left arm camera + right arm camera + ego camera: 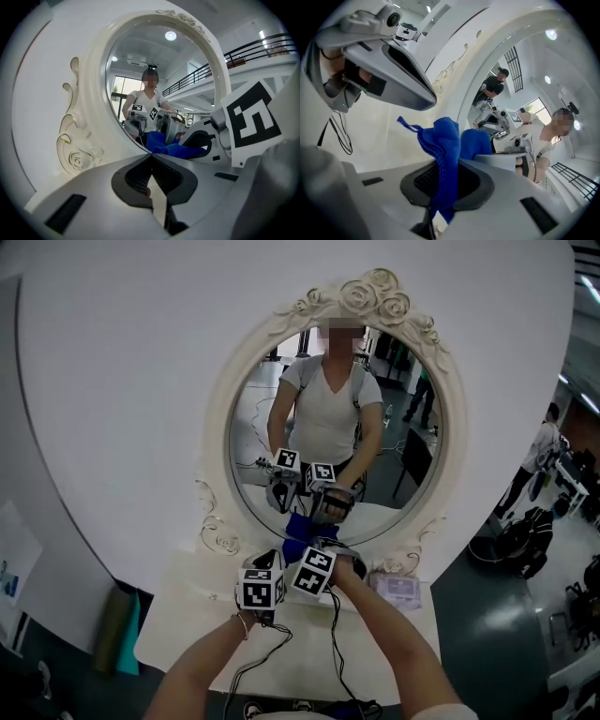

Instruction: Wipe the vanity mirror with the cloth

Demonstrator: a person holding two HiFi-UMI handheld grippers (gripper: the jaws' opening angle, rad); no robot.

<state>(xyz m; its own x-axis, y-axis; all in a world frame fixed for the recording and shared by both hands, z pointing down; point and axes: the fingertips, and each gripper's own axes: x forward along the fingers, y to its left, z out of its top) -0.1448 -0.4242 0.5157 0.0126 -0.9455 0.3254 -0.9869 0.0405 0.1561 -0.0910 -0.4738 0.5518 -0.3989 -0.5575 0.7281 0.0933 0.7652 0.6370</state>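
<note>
White tabletop (187,629) under mirror (342,409), grey floor (497,615).

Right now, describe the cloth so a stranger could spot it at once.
Start at the oval vanity mirror in its cream rose-carved frame. By the bottom of its glass, the right claw is shut on a deep blue knitted cloth. Nothing else nearby is soft or blue.

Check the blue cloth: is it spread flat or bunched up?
Bunched: the cloth is crumpled, pinched between the right gripper's closed fingers.
</note>
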